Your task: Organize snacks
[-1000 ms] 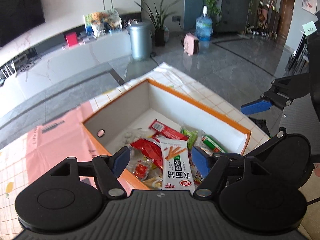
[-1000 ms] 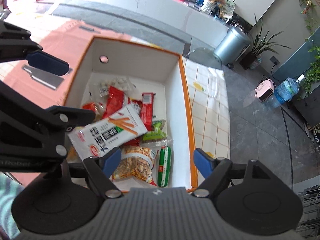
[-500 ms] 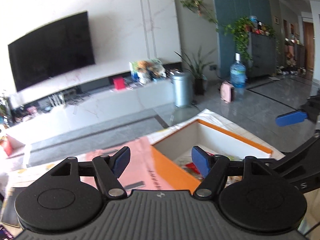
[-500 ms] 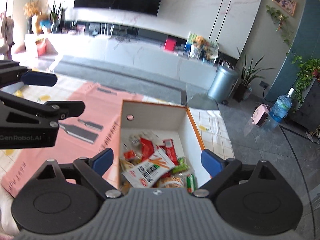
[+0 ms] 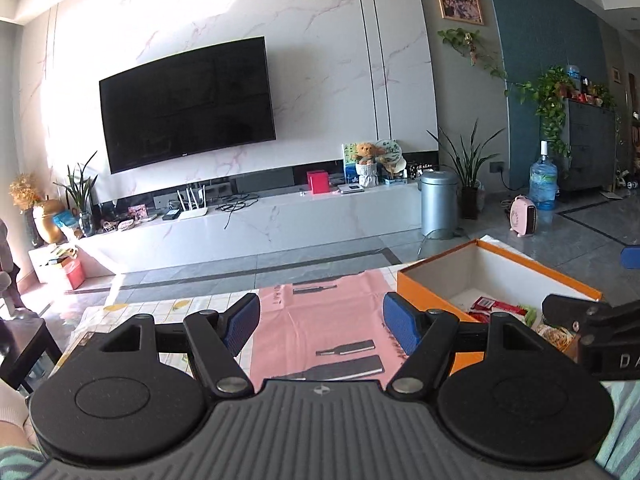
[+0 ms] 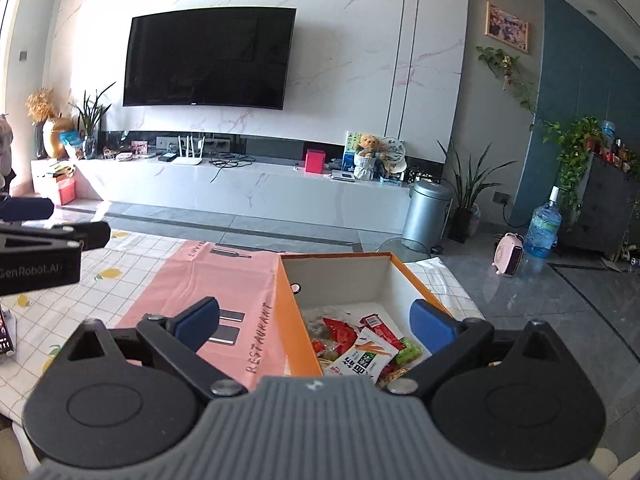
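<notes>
1. Left claw (image 5: 320,320): pads are seen apart, nothing between them; it is aimed over the pink paper mat (image 5: 320,320) on the worktop (image 6: 120,276), with the box off to its right.
2. Right claw (image 6: 316,322): jaws are opening at this moment, nothing is gripped; only the near edge of the orange box (image 6: 288,312) and the snacks below are framed between the pads.
3. Snacks are found inside the orange box with a white interior, which sits on the worktop touching the mat's right edge. A white noodle-stick packet (image 6: 362,360) lies on top of red wrappers (image 6: 340,332) and a green packet (image 6: 408,350); all are loose and overlapping.
4. Risk: no loose snack is seen on the worktop or mat, so a needless re-grab into the box may be made; the pile would be disturbed.
5. Risk: if the pile is reached into, slick film packets are likely to slip or two may be pinched together, since they overlap.
6. Risk: the box wall may be clipped by the wide right claw on entry; the light cardboard box could be shoved toward the worktop's far edge, which is judged close behind it.
7. Risk: the two claws are close to each other near the box's left wall, so a collision is possible if both are moved in together.
8. Risk: the mat could be dragged or creased if the left claw is lowered onto it.
</notes>
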{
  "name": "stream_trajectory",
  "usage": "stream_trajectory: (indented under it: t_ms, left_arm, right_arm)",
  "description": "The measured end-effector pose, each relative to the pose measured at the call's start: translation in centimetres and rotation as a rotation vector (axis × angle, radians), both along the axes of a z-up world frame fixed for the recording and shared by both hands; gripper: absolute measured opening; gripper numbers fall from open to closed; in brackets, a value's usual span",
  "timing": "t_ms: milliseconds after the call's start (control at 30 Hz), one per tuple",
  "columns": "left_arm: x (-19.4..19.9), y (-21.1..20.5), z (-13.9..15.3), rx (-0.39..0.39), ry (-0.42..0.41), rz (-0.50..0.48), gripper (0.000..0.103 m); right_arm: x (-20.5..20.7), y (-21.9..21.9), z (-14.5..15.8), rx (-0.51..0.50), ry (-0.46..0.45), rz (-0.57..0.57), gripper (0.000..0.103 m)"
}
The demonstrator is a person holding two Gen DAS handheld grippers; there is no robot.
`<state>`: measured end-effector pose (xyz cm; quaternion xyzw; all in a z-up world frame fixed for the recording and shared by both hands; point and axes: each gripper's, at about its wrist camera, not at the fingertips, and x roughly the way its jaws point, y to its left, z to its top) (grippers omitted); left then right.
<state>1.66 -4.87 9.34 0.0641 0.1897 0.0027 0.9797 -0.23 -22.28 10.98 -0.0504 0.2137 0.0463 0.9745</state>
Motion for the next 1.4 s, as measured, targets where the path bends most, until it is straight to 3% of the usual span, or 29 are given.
stream_trajectory:
  t_ms: [133, 400, 700, 1000, 1400]
  left_arm:
    - [-0.8, 1.1, -1.9, -0.014, 0.035, 0.002, 0.083]
    - [-2.2, 1.6, -4.6, 0.013, 0.093, -0.012, 0.086]
    - [-2.1, 2.0, -5.8, -0.008, 0.155, -0.01, 0.087]
    - [-1.7, 0.8, -7.2, 0.005, 0.23, -0.021, 0.087]
    - [-1.7, 0.3, -7.1, 0.028, 0.244, -0.018, 0.087]
  right_arm:
    - [-0.6, 0.9, -1.3, 0.035, 0.004, -0.039, 0.099]
    - [-1.6, 2.5, -4.7, -0.008, 0.027, -0.078, 0.099]
    - [-1.2, 2.2, -7.5, -0.014, 0.099, -0.099, 0.099]
    - [-0.7, 1.0, -8.7, 0.028, 0.153, -0.117, 0.099]
    - [-0.8, 0.5, -8.7, 0.046, 0.161, -0.115, 0.099]
